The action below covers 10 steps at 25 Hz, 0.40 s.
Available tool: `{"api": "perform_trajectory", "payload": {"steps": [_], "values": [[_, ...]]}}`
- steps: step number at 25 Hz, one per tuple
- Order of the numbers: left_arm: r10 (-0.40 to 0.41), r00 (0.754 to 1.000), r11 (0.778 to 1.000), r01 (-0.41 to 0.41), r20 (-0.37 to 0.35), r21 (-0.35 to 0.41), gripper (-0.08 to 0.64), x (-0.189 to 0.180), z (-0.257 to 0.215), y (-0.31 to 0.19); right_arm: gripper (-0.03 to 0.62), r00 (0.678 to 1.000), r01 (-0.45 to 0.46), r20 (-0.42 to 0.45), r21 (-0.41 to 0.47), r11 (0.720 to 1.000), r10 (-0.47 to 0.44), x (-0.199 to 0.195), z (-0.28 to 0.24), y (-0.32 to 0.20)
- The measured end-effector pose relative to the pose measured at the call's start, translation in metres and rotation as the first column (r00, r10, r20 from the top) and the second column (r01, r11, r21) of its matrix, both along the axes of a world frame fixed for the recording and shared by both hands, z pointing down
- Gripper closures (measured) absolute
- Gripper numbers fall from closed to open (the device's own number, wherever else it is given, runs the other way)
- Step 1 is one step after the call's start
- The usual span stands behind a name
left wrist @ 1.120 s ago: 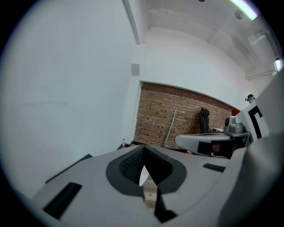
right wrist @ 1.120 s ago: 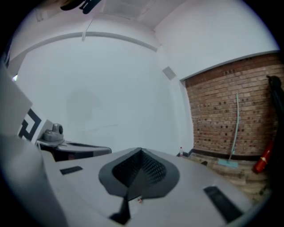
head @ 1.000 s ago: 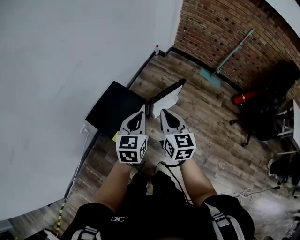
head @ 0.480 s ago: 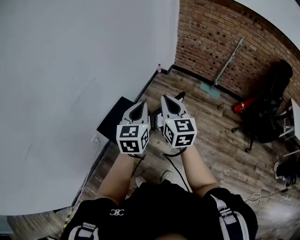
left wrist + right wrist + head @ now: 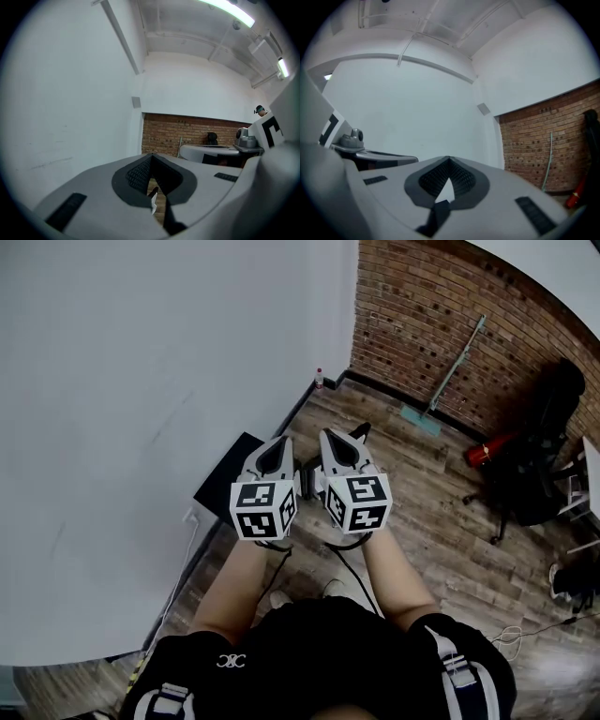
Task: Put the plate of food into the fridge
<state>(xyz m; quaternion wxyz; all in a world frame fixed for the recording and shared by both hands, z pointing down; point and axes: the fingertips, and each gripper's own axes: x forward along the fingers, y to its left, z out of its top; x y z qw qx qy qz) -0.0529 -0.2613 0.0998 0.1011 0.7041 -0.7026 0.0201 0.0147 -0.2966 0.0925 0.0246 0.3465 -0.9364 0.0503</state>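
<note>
Holding both tools up side by side in front of my chest, I see nothing of the plate of food: it is in neither tool and in no view, so I can't say where it lies. The left tool [image 5: 279,444] has its jaws pressed together at the tips with nothing between them, and the right tool [image 5: 338,437] is just as tightly closed and just as empty. What I do have is a low black cabinet [image 5: 223,486] standing on the wooden floor [image 5: 422,512], at the floor's edge under the white wall [image 5: 141,381]. I take it for the small fridge. It sits below and ahead of the tools, a little to my left and partly hidden behind the left tool, so that tool is the nearer one. A dark tip [image 5: 360,432] shows just past the right tool; it may be the fridge door, though I cannot tell. The brick wall [image 5: 422,315] closes off the far side of the floor. My reading is that the carry has not begun, and the plate must be found first.
</note>
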Motion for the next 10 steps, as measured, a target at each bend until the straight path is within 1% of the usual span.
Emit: {"api": "perform_trajectory", "payload": {"steps": [10], "values": [[-0.002, 1.0, 1.0, 0.002, -0.021, -0.015, 0.565, 0.014, 0.007, -0.01, 0.58, 1.0, 0.001, 0.004, -0.021, 1.0, -0.001, 0.017, 0.007, -0.012]]}}
